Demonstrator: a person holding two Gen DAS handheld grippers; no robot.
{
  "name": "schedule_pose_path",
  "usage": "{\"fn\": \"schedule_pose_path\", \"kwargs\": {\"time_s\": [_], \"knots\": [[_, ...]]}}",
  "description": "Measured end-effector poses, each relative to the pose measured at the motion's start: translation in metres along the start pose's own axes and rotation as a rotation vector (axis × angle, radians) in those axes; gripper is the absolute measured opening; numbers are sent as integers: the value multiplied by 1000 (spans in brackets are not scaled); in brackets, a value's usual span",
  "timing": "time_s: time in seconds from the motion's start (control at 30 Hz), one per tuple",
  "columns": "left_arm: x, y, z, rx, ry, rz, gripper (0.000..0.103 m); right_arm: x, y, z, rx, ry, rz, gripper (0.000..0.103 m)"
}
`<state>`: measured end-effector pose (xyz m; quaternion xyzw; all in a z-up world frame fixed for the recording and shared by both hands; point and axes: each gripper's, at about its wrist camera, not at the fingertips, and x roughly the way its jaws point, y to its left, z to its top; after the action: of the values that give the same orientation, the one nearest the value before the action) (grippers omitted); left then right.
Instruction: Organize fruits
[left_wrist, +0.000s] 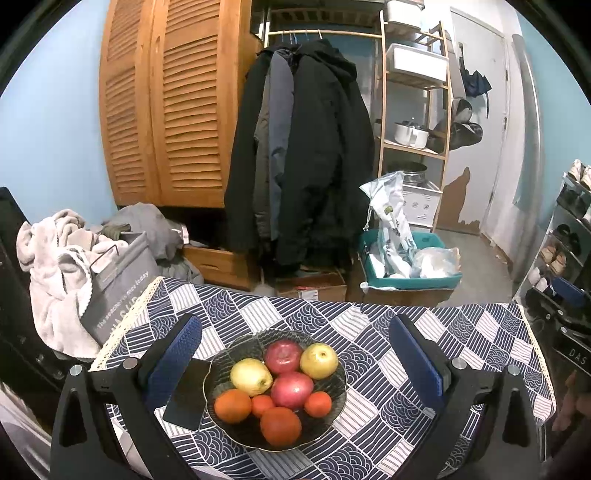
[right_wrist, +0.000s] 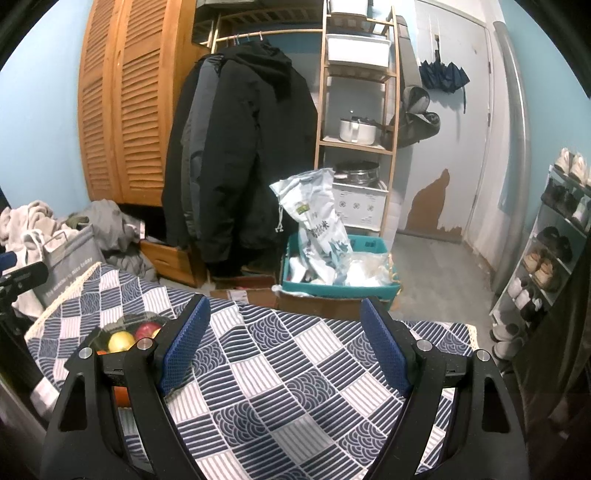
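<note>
A dark glass bowl (left_wrist: 334, 398) on the patterned tablecloth holds two red apples (left_wrist: 283, 356), two yellow apples (left_wrist: 319, 360) and several oranges (left_wrist: 280, 426). My left gripper (left_wrist: 295, 345) is open and empty, its blue pads wide on either side of the bowl, above and in front of it. My right gripper (right_wrist: 284, 332) is open and empty over bare cloth to the right of the bowl. In the right wrist view the bowl (right_wrist: 122, 323) shows at the left, mostly hidden behind my left finger, with a yellow apple (right_wrist: 121, 341) visible.
A black phone (left_wrist: 188, 395) lies against the bowl's left rim. The table (left_wrist: 461, 332) ends at its far edge, with coats (left_wrist: 306, 155), a teal crate (left_wrist: 410, 282), a laundry bin (left_wrist: 122, 280) and a shoe rack (left_wrist: 569, 251) beyond.
</note>
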<state>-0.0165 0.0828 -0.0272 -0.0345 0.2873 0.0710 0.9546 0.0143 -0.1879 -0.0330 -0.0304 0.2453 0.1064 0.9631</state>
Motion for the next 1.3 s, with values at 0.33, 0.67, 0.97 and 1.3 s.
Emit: {"fn": "schedule_pose_path", "kwargs": {"time_s": [0.33, 0.67, 0.97, 1.3], "knots": [[-2, 0, 2, 12, -1, 9, 102, 0, 1, 0, -2, 0, -1, 82], [-2, 0, 2, 12, 1, 8, 102, 0, 0, 0, -3, -1, -2, 82], [-2, 0, 2, 10, 5, 5, 102, 0, 1, 0, -5, -2, -2, 82], [-2, -4, 1, 9, 8, 4, 102, 0, 1, 0, -7, -2, -2, 82]]}}
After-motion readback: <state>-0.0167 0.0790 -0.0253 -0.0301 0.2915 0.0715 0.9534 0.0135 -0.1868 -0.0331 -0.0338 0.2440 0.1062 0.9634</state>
